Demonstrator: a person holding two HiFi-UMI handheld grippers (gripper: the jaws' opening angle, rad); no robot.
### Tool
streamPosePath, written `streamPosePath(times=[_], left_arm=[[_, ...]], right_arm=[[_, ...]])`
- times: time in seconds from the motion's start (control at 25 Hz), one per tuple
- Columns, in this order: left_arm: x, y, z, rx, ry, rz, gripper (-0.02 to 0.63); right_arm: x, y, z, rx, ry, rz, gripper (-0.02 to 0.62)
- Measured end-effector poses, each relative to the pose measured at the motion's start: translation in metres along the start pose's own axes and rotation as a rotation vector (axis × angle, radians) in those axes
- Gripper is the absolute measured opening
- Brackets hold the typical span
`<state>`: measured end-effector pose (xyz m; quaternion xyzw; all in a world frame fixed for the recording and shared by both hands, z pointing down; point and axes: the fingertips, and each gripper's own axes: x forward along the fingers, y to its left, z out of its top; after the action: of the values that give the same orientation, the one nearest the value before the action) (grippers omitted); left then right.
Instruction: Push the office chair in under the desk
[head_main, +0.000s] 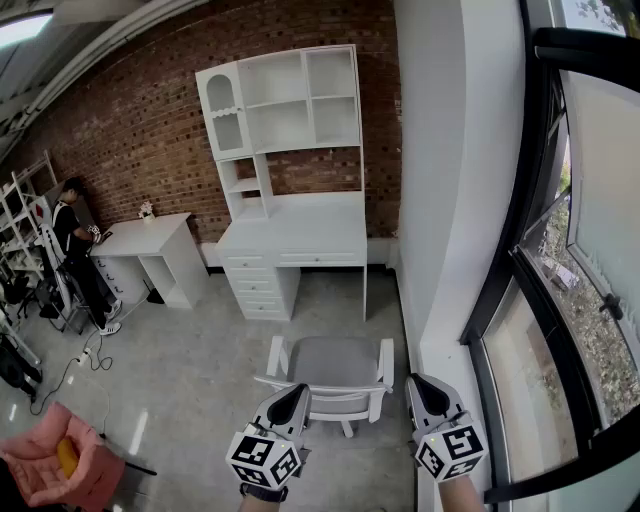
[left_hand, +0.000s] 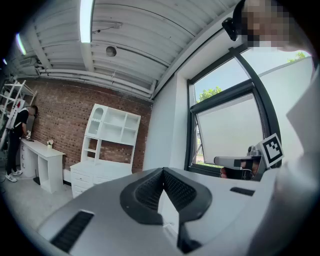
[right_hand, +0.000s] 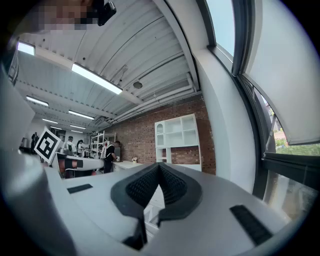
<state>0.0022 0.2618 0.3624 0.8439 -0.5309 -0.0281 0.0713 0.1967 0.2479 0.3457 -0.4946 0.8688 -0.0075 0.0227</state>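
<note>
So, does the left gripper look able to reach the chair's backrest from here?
Probably yes: the left gripper, jaws shut, sits right at the chair's backrest with nothing between them.

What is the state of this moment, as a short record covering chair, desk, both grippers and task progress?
chair: white office chair with grey seat, on the grey floor, backrest toward the person
desk: white desk with drawers and shelf hutch, against the brick wall; bare floor lies between it and the chair
left: left gripper shut, empty, at the backrest's left end; contact unclear
right: right gripper shut, empty, just right of the chair
progress: chair not yet under the desk
</note>
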Motion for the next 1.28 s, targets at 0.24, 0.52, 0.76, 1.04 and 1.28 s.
streamPosePath(times=[0.24,0.52,0.76,1.04,1.28], left_arm=[[0.001,-0.006,0.001,0.005,0.004,-0.001,0.005],[0.0,-0.013,-0.002,0.006,0.008,-0.01,0.005],[-0.001,-0.014,-0.01,-0.007,0.011,0.009,0.006],[0.002,-0.014,-0.03,-0.006,0.045,0.057,0.006],[0.005,-0.024,-0.057,-0.012,0.093,0.097,0.006]], right_arm=[[-0.003,-0.001,0.003,-0.002,0.003,0.003,0.002],[-0.008,0.002,0.002,0.0,-0.005,0.017,0.002],[-0.014,-0.004,-0.011,0.042,0.001,0.014,0.002],[-0.019,-0.011,-0.029,0.021,0.029,0.028,0.003],[-0.029,-0.02,-0.048,0.02,0.062,0.056,0.003]])
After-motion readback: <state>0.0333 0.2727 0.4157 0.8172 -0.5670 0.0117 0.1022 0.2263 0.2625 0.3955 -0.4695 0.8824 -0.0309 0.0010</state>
